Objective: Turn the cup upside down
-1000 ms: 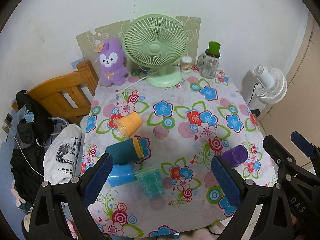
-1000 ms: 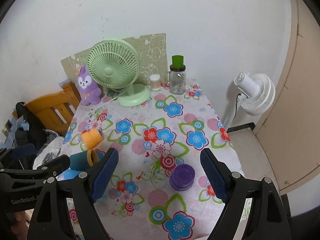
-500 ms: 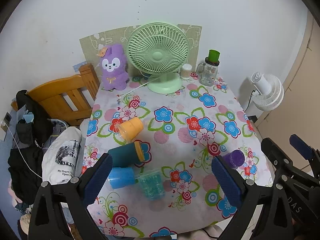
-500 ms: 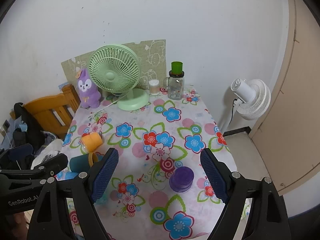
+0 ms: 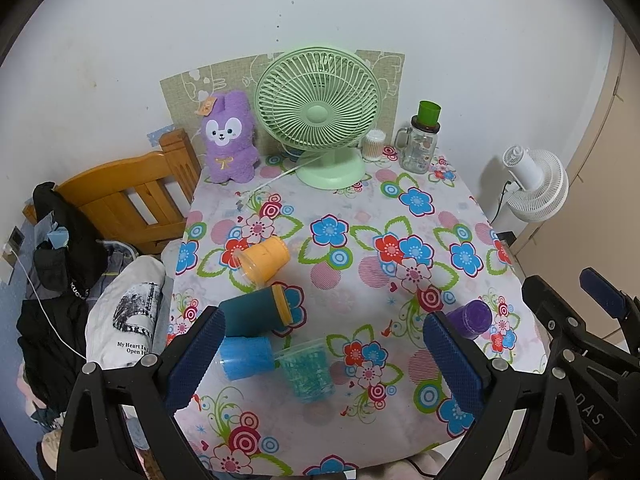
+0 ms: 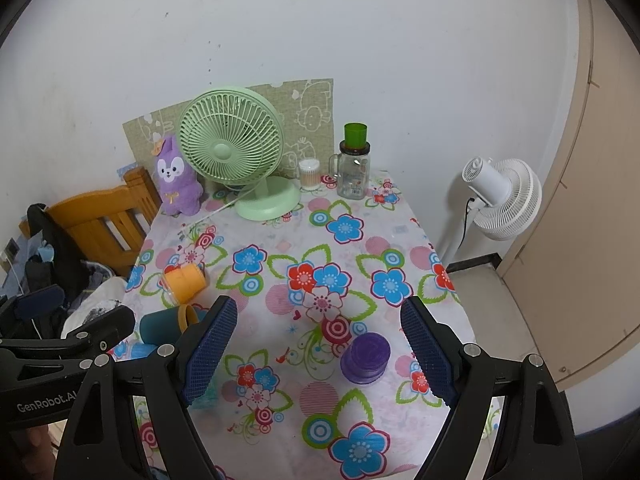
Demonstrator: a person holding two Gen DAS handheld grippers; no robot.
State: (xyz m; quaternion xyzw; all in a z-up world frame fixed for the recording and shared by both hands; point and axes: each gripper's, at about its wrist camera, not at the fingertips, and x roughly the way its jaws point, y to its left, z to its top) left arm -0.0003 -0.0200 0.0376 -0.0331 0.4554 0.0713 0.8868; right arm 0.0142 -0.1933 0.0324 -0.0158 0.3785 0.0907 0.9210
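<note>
**Purple cup already mouth-down; four cups lie waiting**

While both tools hang above the near table edge, the left gripper (image 5: 324,354) and right gripper (image 6: 318,352) stand wide open, holding nothing. The purple cup (image 6: 365,358) stands base-up at about 1 o'clock in the right view, axis vertical. Orange cup (image 5: 263,258), teal cup (image 5: 256,312), blue cup (image 5: 246,358) and clear turquoise cup (image 5: 308,370) lie on their sides on the floral tablecloth (image 5: 360,240), around 10 to 12 o'clock in the left view. Likely next: grip the turquoise one across its wall, mid-length, squeezing lightly. Its axis runs roughly toward 11 o'clock; which end is its mouth I cannot tell.
</note>
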